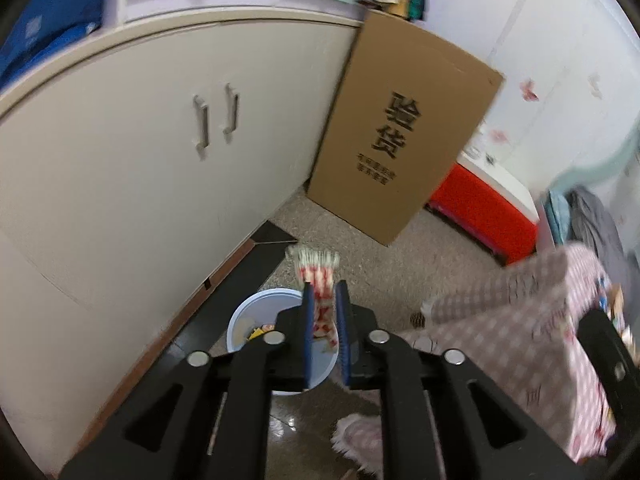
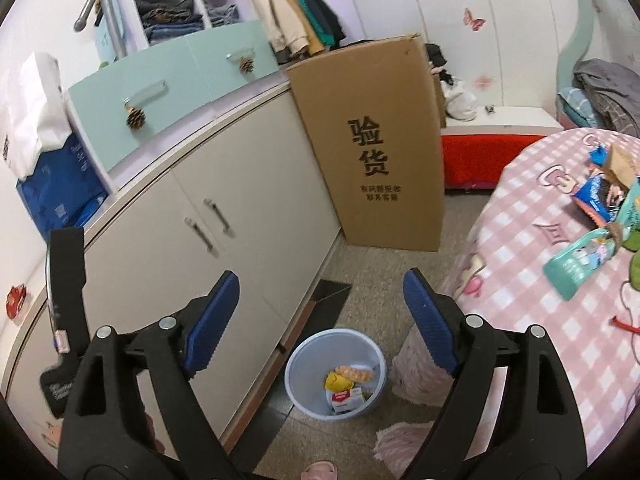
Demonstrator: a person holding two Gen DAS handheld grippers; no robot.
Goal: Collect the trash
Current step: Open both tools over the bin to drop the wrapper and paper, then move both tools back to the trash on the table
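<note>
My left gripper is shut on a red and white snack wrapper, held just above a light blue waste bin on the floor. The bin also shows in the right wrist view, with several wrappers inside. My right gripper is open and empty, high above the bin. More wrappers lie on the pink checked table: a teal packet and a blue packet.
White cabinets run along the left. A tall cardboard box leans at their end, with a red bench behind it. Pink slippers lie on the floor near the bin.
</note>
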